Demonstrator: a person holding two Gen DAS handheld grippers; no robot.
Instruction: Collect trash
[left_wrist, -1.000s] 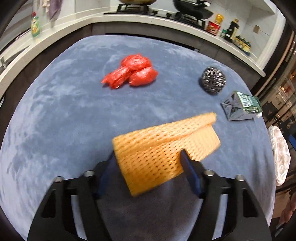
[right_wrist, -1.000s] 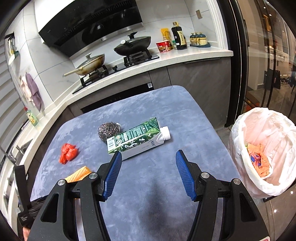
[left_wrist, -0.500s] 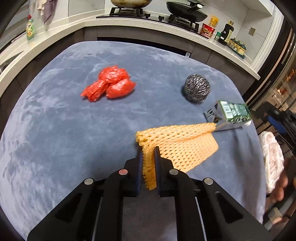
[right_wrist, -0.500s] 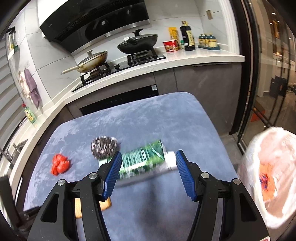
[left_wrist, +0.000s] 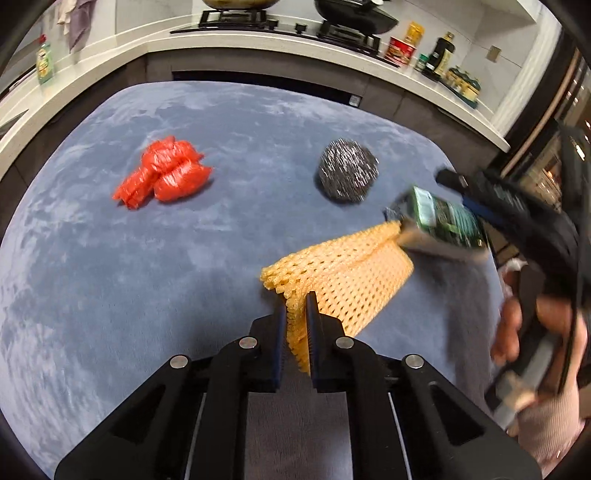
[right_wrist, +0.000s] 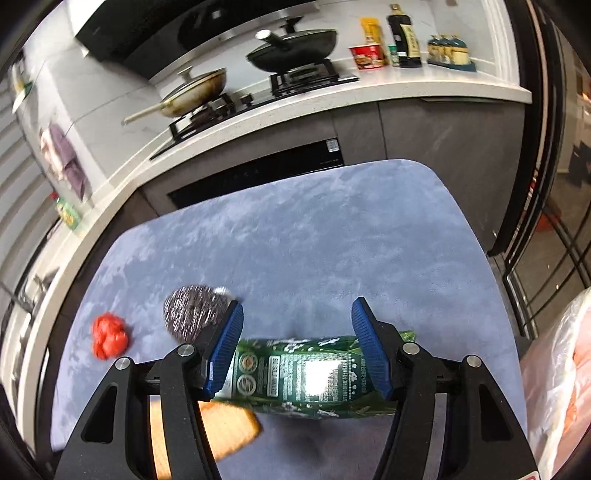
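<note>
My left gripper (left_wrist: 295, 306) is shut on an orange foam net (left_wrist: 343, 273) and holds it just above the blue table (left_wrist: 110, 277). My right gripper (right_wrist: 297, 314) is open, with its blue pads on either side of a green carton (right_wrist: 306, 373) lying on its side. The carton (left_wrist: 443, 221) also shows in the left wrist view, beside the net's far corner. The net (right_wrist: 229, 428) shows under my right gripper. A crumpled red plastic bag (left_wrist: 162, 177) (right_wrist: 109, 334) and a steel wool ball (left_wrist: 347, 175) (right_wrist: 192, 314) lie farther back on the table.
A bin lined with a white bag (right_wrist: 554, 387) stands off the table's right edge. A kitchen counter (right_wrist: 332, 99) with pans, bottles and a cup runs behind the table. A hand (left_wrist: 535, 332) holds the right gripper at the left view's right edge.
My left gripper closed on the orange net and lifted it. My right gripper moved forward and down until the green carton lay between its open pads.
</note>
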